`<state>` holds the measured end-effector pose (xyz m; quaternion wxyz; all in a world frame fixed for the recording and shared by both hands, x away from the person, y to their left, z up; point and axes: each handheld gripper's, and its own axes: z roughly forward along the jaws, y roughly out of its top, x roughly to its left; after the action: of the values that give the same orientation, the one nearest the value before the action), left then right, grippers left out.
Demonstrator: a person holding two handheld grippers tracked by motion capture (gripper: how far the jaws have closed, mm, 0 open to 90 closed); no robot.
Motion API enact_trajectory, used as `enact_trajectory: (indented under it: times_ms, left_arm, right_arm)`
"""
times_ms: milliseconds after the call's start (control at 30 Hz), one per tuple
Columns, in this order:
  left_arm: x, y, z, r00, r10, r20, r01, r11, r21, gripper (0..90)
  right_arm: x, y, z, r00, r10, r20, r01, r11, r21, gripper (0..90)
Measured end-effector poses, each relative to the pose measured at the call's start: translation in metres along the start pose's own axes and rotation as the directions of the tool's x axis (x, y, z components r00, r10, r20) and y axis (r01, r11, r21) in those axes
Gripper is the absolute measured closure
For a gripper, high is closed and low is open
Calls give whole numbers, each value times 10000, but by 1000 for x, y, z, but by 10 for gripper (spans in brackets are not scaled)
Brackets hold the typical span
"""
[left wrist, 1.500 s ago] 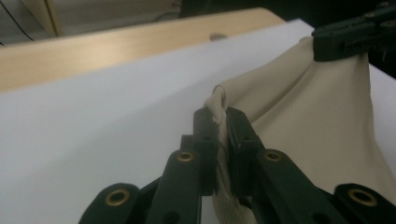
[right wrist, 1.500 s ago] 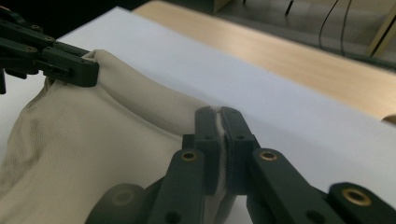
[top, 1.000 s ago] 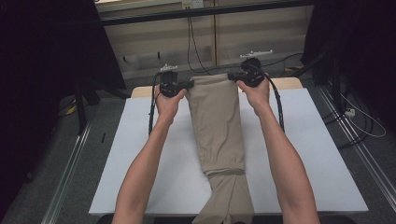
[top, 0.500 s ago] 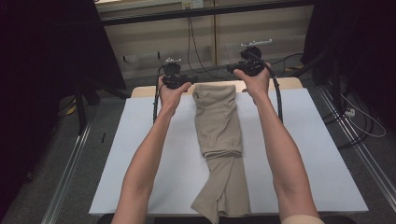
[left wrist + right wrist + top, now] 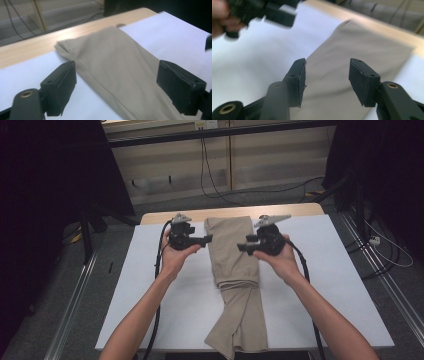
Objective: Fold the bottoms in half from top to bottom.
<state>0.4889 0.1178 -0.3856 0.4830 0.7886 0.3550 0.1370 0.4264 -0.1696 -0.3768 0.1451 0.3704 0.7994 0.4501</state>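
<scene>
Tan trousers (image 5: 232, 255) lie folded lengthwise down the middle of the white sheet (image 5: 330, 275), waist end at the far edge, legs crumpled toward the near edge. My left gripper (image 5: 206, 239) hovers just left of the cloth and points at it. Its jaws have just been opening and stand wide in the left gripper view (image 5: 116, 67), above the trousers (image 5: 112, 57) and pressing on nothing. My right gripper (image 5: 242, 246) faces it from the right. Its jaws (image 5: 327, 62) have just been closing somewhat but stay apart over the trousers (image 5: 362, 45), gripping nothing.
The wooden table edge (image 5: 285, 211) shows beyond the sheet. Metal rails (image 5: 75, 295) run along both sides on the floor, and cables (image 5: 215, 180) trail behind the table. A dark stand (image 5: 87, 230) is at the left. The other gripper (image 5: 262, 12) appears blurred in the right gripper view.
Both grippers have let go of the trousers' waist end at the far edge, opened, and drawn back toward me and lower. The waist end now lies flat.
</scene>
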Motion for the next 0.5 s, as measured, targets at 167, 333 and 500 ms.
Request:
enact_trajectory:
  times_ms: [167, 333, 500]
  left_arm:
    - [-17, -29, -24, 9993, 97, 362, -106, 9996, 245, 120]
    - [-35, -64, -44, 9973, 356, 638, -408, 9957, 829, 115]
    - [-43, -84, -50, 9954, 464, 839, -540, 9944, 911, 124]
  right_arm:
    - [47, -34, -10, 9909, -646, -1181, 711, 9961, 518, 601]
    - [92, -58, -3, 9639, -1392, -2269, 1688, 9787, 1165, 627]
    - [128, -77, 20, 9173, -1996, -3447, 2709, 9470, 1724, 583]
